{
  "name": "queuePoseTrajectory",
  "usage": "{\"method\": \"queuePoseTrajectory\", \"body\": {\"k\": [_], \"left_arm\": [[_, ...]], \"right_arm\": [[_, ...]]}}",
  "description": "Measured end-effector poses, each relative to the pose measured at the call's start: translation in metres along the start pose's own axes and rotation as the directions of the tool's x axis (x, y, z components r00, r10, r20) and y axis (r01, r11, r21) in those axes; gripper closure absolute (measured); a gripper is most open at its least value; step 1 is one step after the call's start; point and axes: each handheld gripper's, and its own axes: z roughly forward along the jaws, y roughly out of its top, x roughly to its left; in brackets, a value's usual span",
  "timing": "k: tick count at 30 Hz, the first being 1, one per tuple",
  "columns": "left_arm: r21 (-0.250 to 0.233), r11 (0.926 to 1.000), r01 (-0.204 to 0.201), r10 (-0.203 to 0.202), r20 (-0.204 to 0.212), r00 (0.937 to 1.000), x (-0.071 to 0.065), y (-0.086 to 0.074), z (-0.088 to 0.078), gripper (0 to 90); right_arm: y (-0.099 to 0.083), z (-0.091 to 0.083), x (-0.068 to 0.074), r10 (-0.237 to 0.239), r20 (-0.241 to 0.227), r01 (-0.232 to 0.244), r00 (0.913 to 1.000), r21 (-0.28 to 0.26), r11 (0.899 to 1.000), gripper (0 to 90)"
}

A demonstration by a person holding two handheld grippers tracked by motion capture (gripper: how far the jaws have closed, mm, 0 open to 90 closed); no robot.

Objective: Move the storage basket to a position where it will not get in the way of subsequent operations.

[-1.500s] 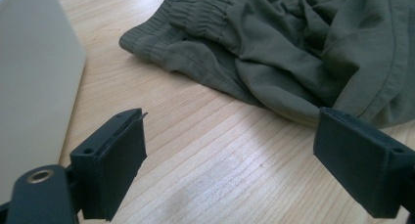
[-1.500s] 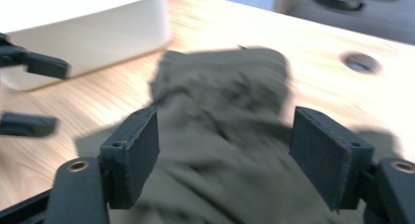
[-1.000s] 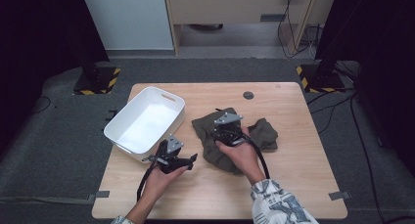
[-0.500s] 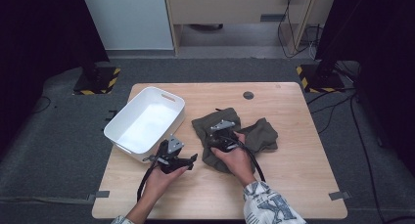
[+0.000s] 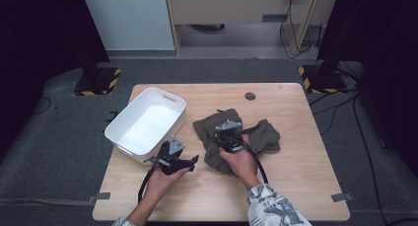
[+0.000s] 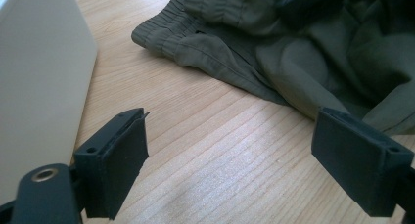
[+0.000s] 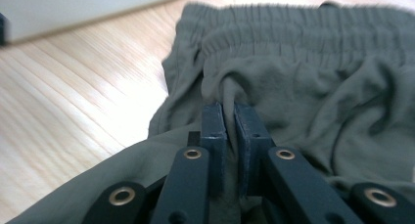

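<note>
Since a sec ago the right gripper (image 5: 227, 136) has sunk onto the olive shorts (image 5: 261, 137) and its jaws have just been closing, a fold of cloth now pinched between them; left gripper (image 5: 190, 160) unmoved.

Room: dark, grey carpet, pale cabinet far back, hazard-striped feet left & right. Wood table (image 5: 296, 186) holds the shorts at centre, white bin (image 5: 146, 125) on the left, near corner just beside the left gripper.

Right gripper view: elastic waistband (image 7: 293, 26) bunched up, cloth ridge rising from the pinch. Left gripper view: jaws wide apart over bare wood, nothing held, shorts' edge just beyond, bin wall at left.
</note>
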Motion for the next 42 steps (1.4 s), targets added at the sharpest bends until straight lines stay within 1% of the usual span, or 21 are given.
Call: {"method": "queuePoseTrajectory", "body": {"k": [2, 4, 7, 10, 12, 14, 17, 18, 21, 24, 26, 27, 31, 33, 36, 38, 40, 42], "left_arm": [[0.000, 1.0000, -0.003, 0.003, -0.005, 1.0000, 0.000, 0.000, 0.000, 13.3], [-0.002, 1.0000, -0.005, 0.005, -0.003, 1.0000, -0.001, 0.000, 0.001, 14.2], [-0.003, 1.0000, -0.008, 0.008, 0.001, 1.0000, -0.002, 0.001, 0.001, 15.1], [-0.002, 0.9999, -0.011, 0.011, 0.004, 0.9999, -0.002, 0.001, 0.002, 16.1], [-0.002, 0.9999, -0.014, 0.014, 0.006, 0.9999, -0.003, 0.001, 0.003, 17.0], [-0.003, 0.9999, -0.015, 0.015, 0.007, 0.9999, -0.003, 0.001, 0.003, 17.5], [-0.003, 0.9998, -0.017, 0.017, 0.009, 0.9998, -0.003, 0.001, 0.004, 18.8], [-0.002, 0.9998, -0.019, 0.019, 0.009, 0.9998, -0.003, 0.001, 0.004, 19.1], [0.001, 0.9998, -0.022, 0.022, 0.012, 0.9997, -0.004, 0.001, 0.004, 19.2], [-0.003, 0.9998, -0.021, 0.021, 0.017, 0.9996, -0.005, 0.003, 0.004, 20.1], [-0.008, 0.9997, -0.022, 0.022, 0.022, 0.9995, -0.005, 0.004, 0.003, 20.9], [-0.009, 0.9997, -0.021, 0.021, 0.022, 0.9995, -0.005, 0.004, 0.004, 21.6], [-0.007, 0.9998, -0.019, 0.019, 0.021, 0.9996, -0.005, 0.004, 0.004, 22.0], [-0.009, 0.9998, -0.017, 0.017, 0.023, 0.9996, -0.005, 0.005, 0.004, 22.7], [-0.014, 0.9998, -0.016, 0.017, 0.028, 0.9995, -0.006, 0.007, 0.005, 23.9], [-0.015, 0.9997, -0.017, 0.018, 0.030, 0.9994, -0.007, 0.010, 0.007, 24.3], [-0.019, 0.9997, -0.017, 0.018, 0.033, 0.9993, -0.008, 0.012, 0.007, 24.8], [-0.021, 0.9997, -0.014, 0.015, 0.035, 0.9993, -0.009, 0.013, 0.007, 24.8]], "right_arm": [[0.003, -0.010, -0.004, 0.010, -0.007, -0.010, 0.9999, -0.022, 1.000, 86.1], [0.007, -0.019, -0.010, 0.027, -0.023, -0.028, 0.9994, -0.046, 0.999, 86.5], [0.013, -0.032, -0.018, 0.044, -0.029, -0.046, 0.9986, -0.073, 0.996, 86.8], [0.018, -0.045, -0.028, 0.065, -0.037, -0.069, 0.9972, -0.104, 0.992, 86.8], [0.020, -0.052, -0.033, 0.071, -0.040, -0.075, 0.9967, -0.119, 0.990, 87.0], [0.022, -0.061, -0.036, 0.088, -0.043, -0.093, 0.9952, -0.136, 0.986, 87.3], [0.026, -0.075, -0.040, 0.090, -0.040, -0.096, 0.9951, -0.164, 0.982, 87.4], [0.027, -0.079, -0.042, 0.085, -0.033, -0.090, 0.9958, -0.170, 0.981, 87.4], [0.031, -0.088, -0.046, 0.083, -0.024, -0.086, 0.9962, -0.182, 0.979, 87.6], [0.031, -0.094, -0.057, 0.092, -0.011, -0.092, 0.9957, -0.188, 0.978, 87.5], [0.027, -0.094, -0.066, 0.105, 0.005, -0.103, 0.9944, -0.186, 0.977, 87.6], [0.021, -0.094, -0.074, 0.120, 0.009, -0.117, 0.9927, -0.181, 0.976, 87.5], [0.004, -0.089, -0.092, 0.145, 0.034, -0.138, 0.9889, -0.161, 0.977, 87.3], [-0.009, -0.084, -0.101, 0.154, 0.044, -0.147, 0.9871, -0.133, 0.980, 86.8], [-0.025, -0.076, -0.110, 0.171, 0.049, -0.165, 0.9841, -0.105, 0.981, 86.5], [-0.032, -0.071, -0.114, 0.175, 0.043, -0.170, 0.9836, -0.093, 0.981, 85.5], [-0.039, -0.067, -0.116, 0.182, 0.017, -0.180, 0.9831, -0.100, 0.979, 80.7], [-0.040, -0.068, -0.116, 0.179, 0.026, -0.175, 0.9835, -0.115, 0.978, 76.6]]}}
